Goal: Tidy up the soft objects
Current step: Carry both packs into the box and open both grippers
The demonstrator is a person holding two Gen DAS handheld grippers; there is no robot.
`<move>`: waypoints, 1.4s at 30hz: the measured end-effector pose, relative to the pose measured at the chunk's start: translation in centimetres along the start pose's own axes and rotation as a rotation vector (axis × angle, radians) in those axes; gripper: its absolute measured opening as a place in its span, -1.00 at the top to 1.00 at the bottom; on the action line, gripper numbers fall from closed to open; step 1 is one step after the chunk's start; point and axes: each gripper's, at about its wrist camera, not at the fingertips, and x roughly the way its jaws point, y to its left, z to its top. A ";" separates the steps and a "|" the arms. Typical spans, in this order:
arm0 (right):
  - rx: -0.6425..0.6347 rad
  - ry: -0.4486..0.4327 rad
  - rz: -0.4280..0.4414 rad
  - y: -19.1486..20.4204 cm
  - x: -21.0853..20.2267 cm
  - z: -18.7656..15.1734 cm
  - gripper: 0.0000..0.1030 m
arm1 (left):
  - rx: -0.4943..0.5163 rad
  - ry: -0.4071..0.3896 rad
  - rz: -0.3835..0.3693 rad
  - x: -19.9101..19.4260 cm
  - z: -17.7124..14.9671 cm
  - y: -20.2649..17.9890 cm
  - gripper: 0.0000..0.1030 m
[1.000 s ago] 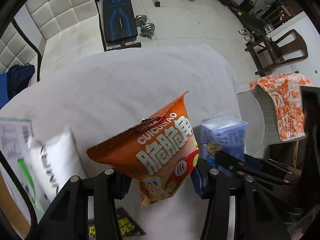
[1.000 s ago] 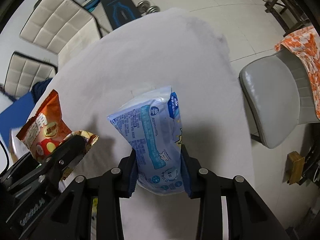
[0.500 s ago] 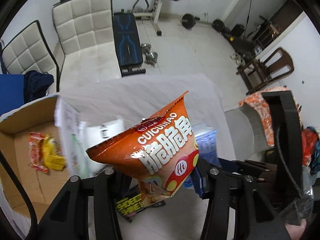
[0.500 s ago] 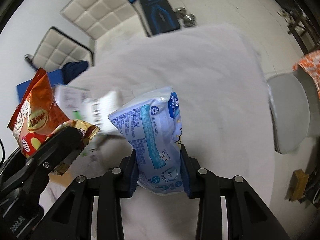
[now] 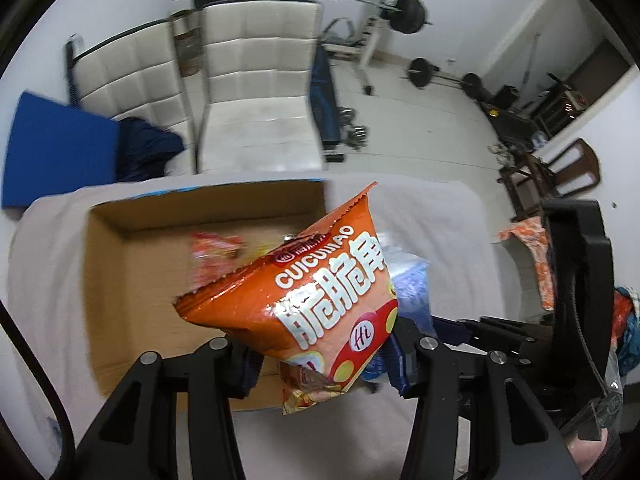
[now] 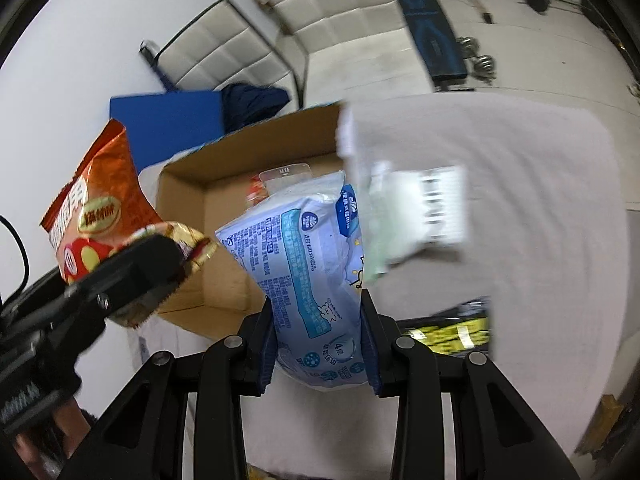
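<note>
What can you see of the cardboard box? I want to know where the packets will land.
The cardboard box is plain brown corrugated card, open-topped, with one flap standing up. It sits on the cloth-covered table. Inside lies at least one reddish snack packet, blurred. The orange snack bag hangs above it, pinched in the left gripper.

Both views are evenly lit by soft indoor light, with no hard shadows. Fisheye bending curves the room toward a black rim all around. Motion blur smears the cardboard box (image 5: 132, 280) at 9 o'clock and the white packet (image 6: 420, 208) at 2 o'clock, while the chip bag (image 5: 320, 300) stays sharp, with mild glare.
</note>
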 end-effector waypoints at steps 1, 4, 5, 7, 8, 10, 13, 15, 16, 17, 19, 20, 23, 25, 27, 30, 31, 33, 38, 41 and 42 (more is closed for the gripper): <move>-0.005 0.010 0.001 1.0 1.0 -0.3 0.27 | -0.009 0.004 0.015 -0.1 0.0 1.4 0.10; -0.020 0.034 -0.028 3.6 4.3 -0.4 0.27 | -0.035 0.035 0.057 0.6 -0.2 5.7 0.09; -0.019 0.048 -0.032 4.0 5.3 -0.5 0.27 | -0.046 0.050 0.062 1.1 -0.3 6.9 0.10; -0.010 0.079 -0.045 4.8 7.7 -0.6 0.27 | -0.069 0.088 0.071 2.4 -0.9 9.3 0.09; -0.009 0.088 -0.056 4.9 8.5 -0.7 0.27 | -0.082 0.116 0.070 3.4 -1.2 10.5 0.10; -0.006 0.110 -0.079 5.1 10.4 -0.9 0.27 | -0.097 0.160 0.062 5.0 -1.9 12.0 0.10; -0.007 0.143 -0.115 5.0 12.8 -1.0 0.27 | -0.124 0.242 0.032 7.9 -3.4 13.3 0.09; -0.008 0.166 -0.137 4.8 14.3 -1.2 0.27 | -0.151 0.291 0.001 9.8 -4.5 13.9 0.09; -0.011 0.175 -0.145 4.7 15.0 -1.3 0.27 | -0.164 0.318 -0.016 10.9 -5.1 14.3 0.09; -0.012 0.181 -0.151 4.5 15.5 -1.2 0.27 | -0.178 0.341 -0.028 11.9 -5.5 14.7 0.09; -0.012 0.191 -0.168 4.1 16.3 -1.3 0.27 | -0.196 0.367 -0.045 13.1 -6.3 15.6 0.09; -0.010 0.192 -0.171 3.9 16.5 -1.4 0.27 | -0.206 0.376 -0.051 13.6 -6.5 15.9 0.09; 0.001 0.196 -0.177 3.7 17.1 -1.0 0.27 | -0.213 0.393 -0.055 14.8 -6.4 16.5 0.09; 0.010 0.193 -0.183 3.5 17.3 -0.6 0.27 | -0.201 0.392 -0.041 15.1 -5.8 16.7 0.09; 0.026 0.197 -0.183 3.4 17.5 -0.2 0.27 | -0.194 0.389 -0.031 15.2 -4.9 17.0 0.09; 0.045 0.212 -0.187 3.1 17.5 -0.2 0.27 | -0.183 0.386 -0.005 15.4 -3.4 17.6 0.09; 0.051 0.217 -0.187 3.0 17.6 -0.1 0.27 | -0.179 0.386 0.010 15.6 -2.8 18.0 0.09; 0.058 0.225 -0.192 2.8 17.8 -0.3 0.27 | -0.171 0.389 0.036 16.0 -2.0 18.5 0.09; 0.066 0.242 -0.210 2.5 18.8 -0.4 0.26 | -0.197 0.396 0.075 17.4 0.0 19.9 0.07; 0.072 0.251 -0.217 2.0 18.9 -0.6 0.24 | -0.223 0.379 0.081 17.5 0.5 20.3 0.05; 0.073 0.253 -0.222 2.0 19.0 -0.6 0.22 | -0.229 0.370 0.090 17.4 0.5 20.4 0.04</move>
